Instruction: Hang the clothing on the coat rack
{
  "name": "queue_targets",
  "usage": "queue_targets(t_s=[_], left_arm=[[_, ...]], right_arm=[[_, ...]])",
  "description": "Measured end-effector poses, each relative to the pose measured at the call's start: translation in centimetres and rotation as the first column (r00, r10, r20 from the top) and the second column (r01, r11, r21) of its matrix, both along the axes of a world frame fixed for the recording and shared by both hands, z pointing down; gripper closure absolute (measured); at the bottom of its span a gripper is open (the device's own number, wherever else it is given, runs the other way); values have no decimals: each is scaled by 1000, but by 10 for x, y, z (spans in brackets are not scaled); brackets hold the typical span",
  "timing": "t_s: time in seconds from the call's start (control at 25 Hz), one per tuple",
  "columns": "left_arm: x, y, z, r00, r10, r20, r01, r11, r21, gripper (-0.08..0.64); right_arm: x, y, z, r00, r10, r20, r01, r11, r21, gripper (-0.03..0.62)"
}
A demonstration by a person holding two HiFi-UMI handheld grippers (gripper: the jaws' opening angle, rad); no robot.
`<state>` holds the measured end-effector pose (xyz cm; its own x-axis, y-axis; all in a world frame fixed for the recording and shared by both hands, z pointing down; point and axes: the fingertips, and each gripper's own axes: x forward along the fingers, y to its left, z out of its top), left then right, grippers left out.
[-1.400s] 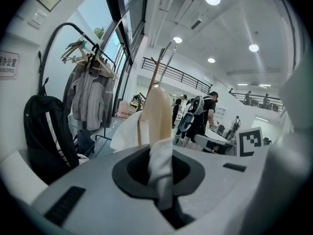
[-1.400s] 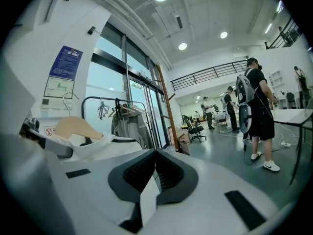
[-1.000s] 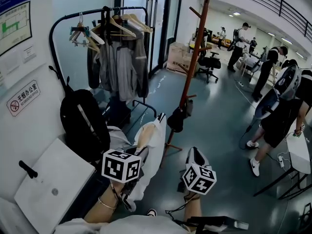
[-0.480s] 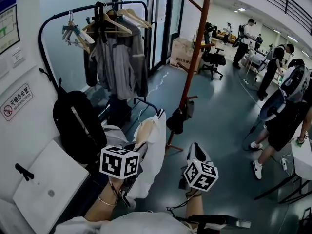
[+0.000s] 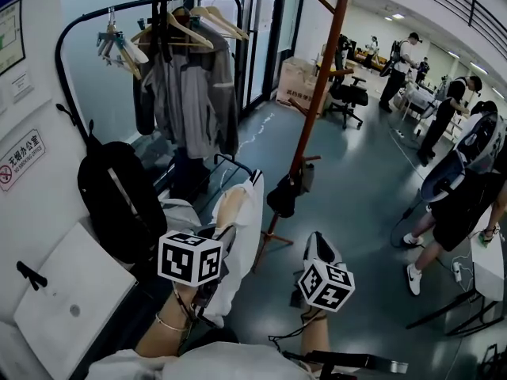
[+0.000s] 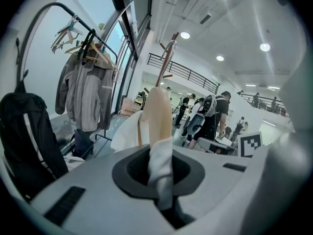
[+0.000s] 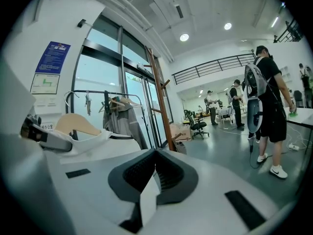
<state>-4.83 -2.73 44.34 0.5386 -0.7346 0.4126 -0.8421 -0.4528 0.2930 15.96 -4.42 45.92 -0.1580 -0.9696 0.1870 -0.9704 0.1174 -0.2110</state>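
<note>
The white fabric garment (image 5: pixel 244 226) is draped over a pale, curved wooden hanger (image 5: pixel 228 212) and held up off the floor. The hanger's rounded shoulder stands nearly upright, with cloth falling loose below it. The left gripper (image 5: pixel 220 248) is clamped on a fold of the garment at the hanger, and the right gripper (image 5: pixel 317 245) pinches a thin strip of its cloth (image 7: pixel 146 199). The tall reddish-brown wooden coat rack (image 5: pixel 317 93), a straight pole with upward-slanting pegs, stands upright on the grey floor just beyond the garment, not touching it.
</note>
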Motion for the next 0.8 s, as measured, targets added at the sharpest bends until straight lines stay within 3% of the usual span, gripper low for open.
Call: queue_targets(t_s=[0.4, 0.8], left_arm=[[6, -33, 4, 1000, 0, -25, 0, 1000, -7, 534], [11, -97, 2, 999, 22, -25, -22, 1000, 7, 534]], right_arm=[[16, -15, 13, 1000, 28, -6, -28, 999, -27, 569], [21, -78, 8, 999, 38, -18, -38, 999, -13, 569]])
